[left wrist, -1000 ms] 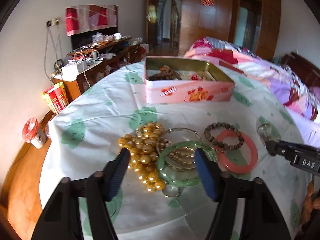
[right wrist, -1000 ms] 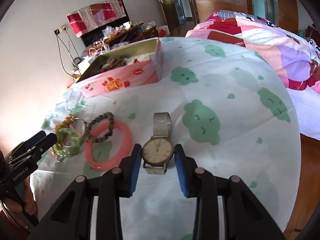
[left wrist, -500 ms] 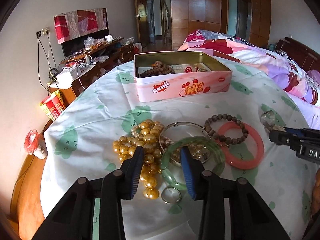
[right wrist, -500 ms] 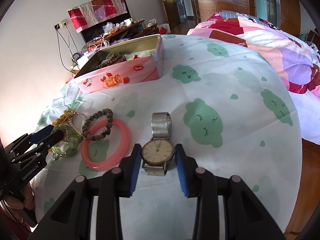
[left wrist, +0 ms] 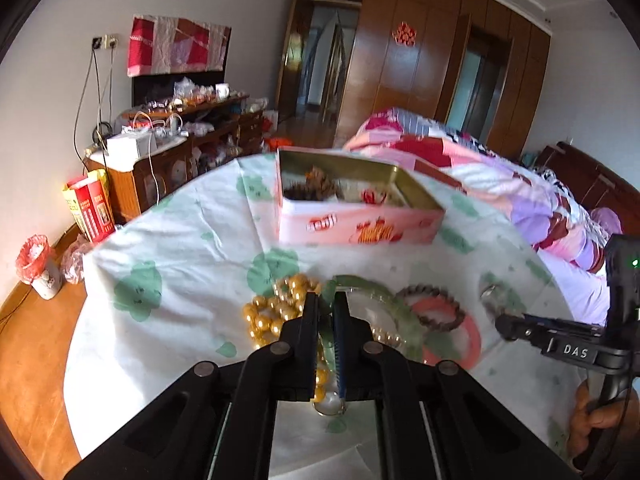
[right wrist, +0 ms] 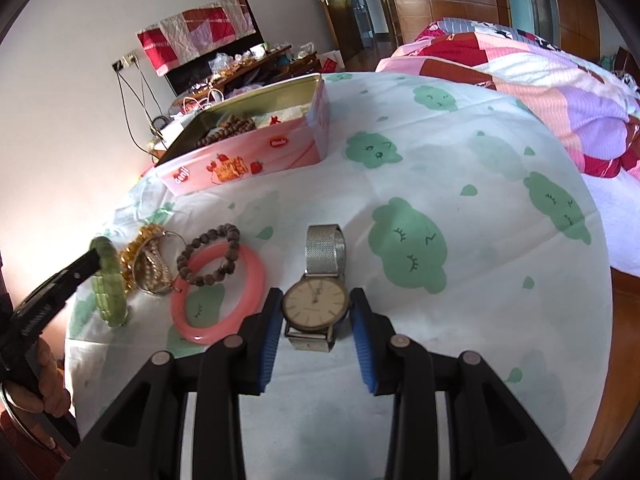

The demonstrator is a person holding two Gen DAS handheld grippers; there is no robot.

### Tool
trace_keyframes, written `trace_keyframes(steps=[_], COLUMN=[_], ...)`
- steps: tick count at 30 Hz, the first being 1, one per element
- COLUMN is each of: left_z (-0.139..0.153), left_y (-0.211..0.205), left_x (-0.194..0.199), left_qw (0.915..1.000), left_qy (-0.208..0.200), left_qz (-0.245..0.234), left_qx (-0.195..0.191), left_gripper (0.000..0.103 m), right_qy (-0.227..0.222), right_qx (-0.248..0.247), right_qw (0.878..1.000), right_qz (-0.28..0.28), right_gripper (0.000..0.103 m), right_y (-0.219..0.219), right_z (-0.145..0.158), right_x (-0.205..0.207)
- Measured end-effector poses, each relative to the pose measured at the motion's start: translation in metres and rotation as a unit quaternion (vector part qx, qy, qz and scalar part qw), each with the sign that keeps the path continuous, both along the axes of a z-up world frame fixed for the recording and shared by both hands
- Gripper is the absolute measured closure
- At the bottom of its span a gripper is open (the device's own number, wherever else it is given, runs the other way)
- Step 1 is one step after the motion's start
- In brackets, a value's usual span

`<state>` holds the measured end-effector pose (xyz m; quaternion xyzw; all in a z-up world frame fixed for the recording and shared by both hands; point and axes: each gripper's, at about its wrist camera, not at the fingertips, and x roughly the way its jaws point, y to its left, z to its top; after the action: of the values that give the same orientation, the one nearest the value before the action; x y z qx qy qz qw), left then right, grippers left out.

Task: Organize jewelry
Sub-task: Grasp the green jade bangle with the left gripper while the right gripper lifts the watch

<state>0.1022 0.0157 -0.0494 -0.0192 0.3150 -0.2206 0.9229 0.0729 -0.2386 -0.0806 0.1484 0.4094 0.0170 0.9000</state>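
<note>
Far left: left gripper [right wrist: 94, 258] clamped on green bangle [right wrist: 110, 284], glassy and ribbed, tilted up on edge, probably bound for far pink tin [right wrist: 256, 164]. Beside it: gold beads [right wrist: 134, 250], pink bangle [right wrist: 218, 292], smooth, under 1 wooden bead bracelet [right wrist: 210, 254]. Near right: right gripper [right wrist: 316, 326] part open, straddling mesh-strapped watch [right wrist: 318, 300] flat on tablecloth [right wrist: 460, 168]; contact unclear.

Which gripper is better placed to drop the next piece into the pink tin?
Left. The left gripper is clamped on the green bangle, already tilted up. The right gripper only straddles the watch, lying flat. The pink tin stands open ahead.
</note>
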Motion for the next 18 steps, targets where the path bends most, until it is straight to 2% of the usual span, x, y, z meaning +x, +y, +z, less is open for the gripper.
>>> trace_keyframes(steps=[9,18], left_z=[0.02,0.026], left_y=[-0.004,-0.011], left_x=[-0.002,0.005], left_qw=[0.9991,0.9987], left_qy=[-0.019,-0.019], left_qz=[-0.001,-0.01], left_qx=[-0.038,-0.045], left_gripper=[0.097,0.097], right_qy=[-0.048,-0.076], right_qx=[0.005,0.009], right_qw=[0.999,0.997], right_qz=[0.003,0.003], right_gripper=[0.066,0.066], right_y=[0.0,0.002], right_z=[0.024,0.044], right_x=[-0.005,0.008])
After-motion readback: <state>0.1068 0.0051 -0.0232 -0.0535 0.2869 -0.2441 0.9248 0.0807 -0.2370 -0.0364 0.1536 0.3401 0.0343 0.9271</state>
